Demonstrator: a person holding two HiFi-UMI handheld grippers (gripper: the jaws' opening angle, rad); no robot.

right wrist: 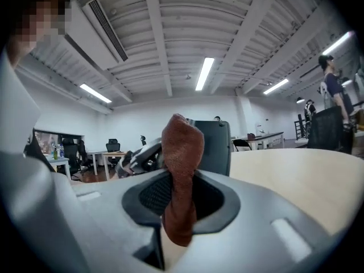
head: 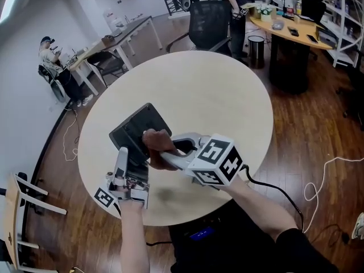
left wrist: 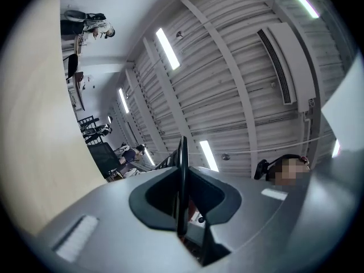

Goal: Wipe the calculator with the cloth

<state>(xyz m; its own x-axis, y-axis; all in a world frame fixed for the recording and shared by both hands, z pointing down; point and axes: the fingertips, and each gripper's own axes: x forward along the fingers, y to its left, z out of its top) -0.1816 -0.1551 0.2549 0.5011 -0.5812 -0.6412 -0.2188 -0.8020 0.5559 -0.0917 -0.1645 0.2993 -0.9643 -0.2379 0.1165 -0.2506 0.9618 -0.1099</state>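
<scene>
A black calculator point(head: 132, 128) is held tilted above the round beige table point(head: 216, 95), its lower edge gripped by my left gripper point(head: 132, 162). In the left gripper view the calculator's thin dark edge point(left wrist: 182, 175) stands upright between the closed jaws of the left gripper point(left wrist: 182, 212). My right gripper point(head: 169, 151) is shut on a brown cloth point(head: 157, 143), which presses on the calculator's face. In the right gripper view the cloth point(right wrist: 181, 147) sticks up from the right gripper point(right wrist: 179, 209), with the calculator point(right wrist: 213, 147) just behind it.
A black office chair point(head: 207, 24) and a dark bin point(head: 256, 50) stand beyond the table's far edge. Desks line the left wall and the back right. A white chair point(head: 17, 203) is at the left, cables lie on the wooden floor point(head: 324, 175).
</scene>
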